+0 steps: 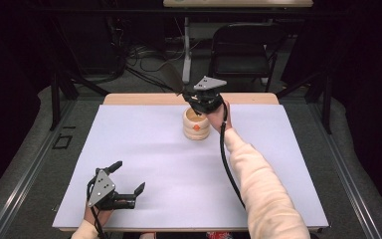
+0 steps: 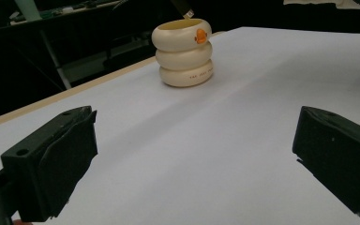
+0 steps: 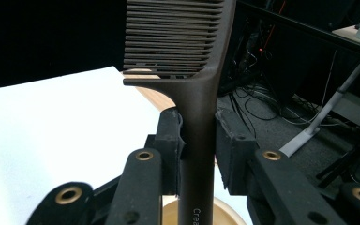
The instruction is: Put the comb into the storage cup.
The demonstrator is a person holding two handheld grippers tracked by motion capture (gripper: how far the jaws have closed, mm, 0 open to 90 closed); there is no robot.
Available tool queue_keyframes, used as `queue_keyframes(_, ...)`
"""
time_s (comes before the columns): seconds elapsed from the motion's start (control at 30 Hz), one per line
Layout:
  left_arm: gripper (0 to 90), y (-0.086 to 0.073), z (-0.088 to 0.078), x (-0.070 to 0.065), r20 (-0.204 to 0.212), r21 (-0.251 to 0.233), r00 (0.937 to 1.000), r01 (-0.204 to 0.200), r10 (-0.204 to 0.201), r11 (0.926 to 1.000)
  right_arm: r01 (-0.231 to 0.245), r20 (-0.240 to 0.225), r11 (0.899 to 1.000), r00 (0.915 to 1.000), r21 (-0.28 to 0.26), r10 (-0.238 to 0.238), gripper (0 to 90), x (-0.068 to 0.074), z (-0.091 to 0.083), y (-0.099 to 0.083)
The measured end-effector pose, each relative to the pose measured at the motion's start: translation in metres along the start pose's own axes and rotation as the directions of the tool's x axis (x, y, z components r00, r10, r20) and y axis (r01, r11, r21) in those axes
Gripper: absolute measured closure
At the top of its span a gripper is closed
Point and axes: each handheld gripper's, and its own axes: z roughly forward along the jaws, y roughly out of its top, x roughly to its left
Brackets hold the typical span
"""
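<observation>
Left gripper sits at the near left corner of the worktop, low over the white sheet, jaws spread wide with nothing between them. From my left gripper view I see bare sheet between the pads, then the holder well beyond.

Holder stands upright near the far edge, about mid-width. It's cream, shaped like three stacked rings, open at the top, with an orange mark on the upper ring. Inner wall is yellowish; I can't tell whether anything lies at the bottom.

Right gripper is directly above the holder's mouth, jaws clamped narrow on the handle of a dark brown comb. In the right gripper view the comb runs straight up between the pads, teeth end away from the holder, handle end pointing down toward the cream rim below. Whether the handle tip is already inside the opening, I can't tell.
</observation>
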Motion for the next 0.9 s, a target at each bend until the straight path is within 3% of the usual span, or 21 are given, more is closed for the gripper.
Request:
queue_keyframes(0.63, 0.1, -0.0008, 0.0014, 0.0003, 0.0, 0.008, 1.0, 0.003, -0.003, 1.0, 0.011, -0.01, 1.0, 0.9999, 0.022, -0.011, 72.5, -0.0022, 0.0022, -0.0074)
queue_keyframes(0.9, 0.1, -0.0006, 0.0003, -0.0001, 0.002, 0.001, 1.0, 0.0, 0.0, 1.0, 0.024, -0.014, 1.0, 0.9996, 0.004, -0.024, 72.4, -0.0011, 0.0025, -0.0064)
